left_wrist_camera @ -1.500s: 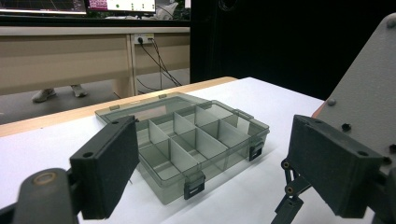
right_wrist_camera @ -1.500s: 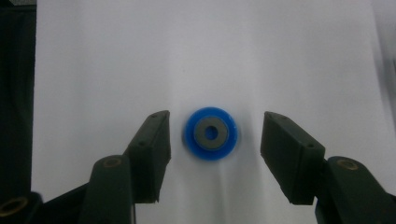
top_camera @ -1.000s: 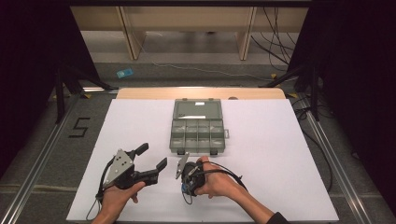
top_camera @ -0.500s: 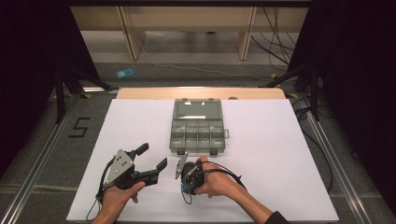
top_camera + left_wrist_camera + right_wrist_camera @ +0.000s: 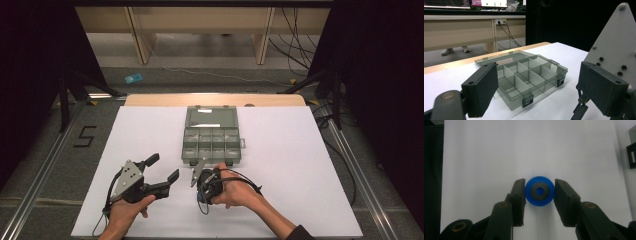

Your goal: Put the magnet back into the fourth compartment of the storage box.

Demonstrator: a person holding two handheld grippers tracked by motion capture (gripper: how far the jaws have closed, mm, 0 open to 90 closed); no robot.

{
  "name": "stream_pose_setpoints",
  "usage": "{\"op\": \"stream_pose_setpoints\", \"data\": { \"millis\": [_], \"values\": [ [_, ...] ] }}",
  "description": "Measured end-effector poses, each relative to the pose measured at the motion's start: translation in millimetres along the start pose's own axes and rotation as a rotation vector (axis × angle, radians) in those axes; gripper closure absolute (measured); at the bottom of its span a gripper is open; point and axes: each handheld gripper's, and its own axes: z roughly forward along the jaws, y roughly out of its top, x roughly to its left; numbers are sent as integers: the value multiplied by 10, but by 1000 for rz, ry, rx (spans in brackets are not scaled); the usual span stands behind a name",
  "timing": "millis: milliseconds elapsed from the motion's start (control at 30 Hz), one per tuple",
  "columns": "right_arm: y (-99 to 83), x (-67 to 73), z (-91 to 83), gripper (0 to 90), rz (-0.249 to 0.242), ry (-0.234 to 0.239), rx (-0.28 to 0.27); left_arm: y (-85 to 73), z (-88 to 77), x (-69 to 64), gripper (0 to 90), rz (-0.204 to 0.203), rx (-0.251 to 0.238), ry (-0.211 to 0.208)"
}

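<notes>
R gripper [image 5: 539, 192] jaws just closed, pads now clamp blue wheel [image 5: 539, 191] on table [image 5: 300, 165]. Pick secured; next lift toward organizer box [image 5: 211, 135]. L gripper [image 5: 163, 167] wide open, empty.

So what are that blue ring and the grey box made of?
The ring, clamped in the right gripper, looks like matte blue plastic or rubber around a dark grey core. The box seems to be smoky see-through plastic: its dividers show through the walls, and the latches are black.

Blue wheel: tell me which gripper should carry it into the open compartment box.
Right. The right gripper has just closed its jaws on the blue wheel, pads against both sides, close in front of the compartment box. The left gripper stands open and holds nothing, off to the side.
</notes>
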Motion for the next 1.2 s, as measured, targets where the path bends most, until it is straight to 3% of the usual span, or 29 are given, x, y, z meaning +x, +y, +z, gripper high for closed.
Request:
{"op": "stream_pose_setpoints", "data": {
  "millis": [833, 1200],
  "values": [
    [-131, -207, -393, 625, 56, -73, -75, 2, -1, -5, 161, -1, -2, -3],
    [-201, -287, -489, 626, 81, -93, -100, 2, -1, -5, 160, -2, -2, -4]
  ]
}}
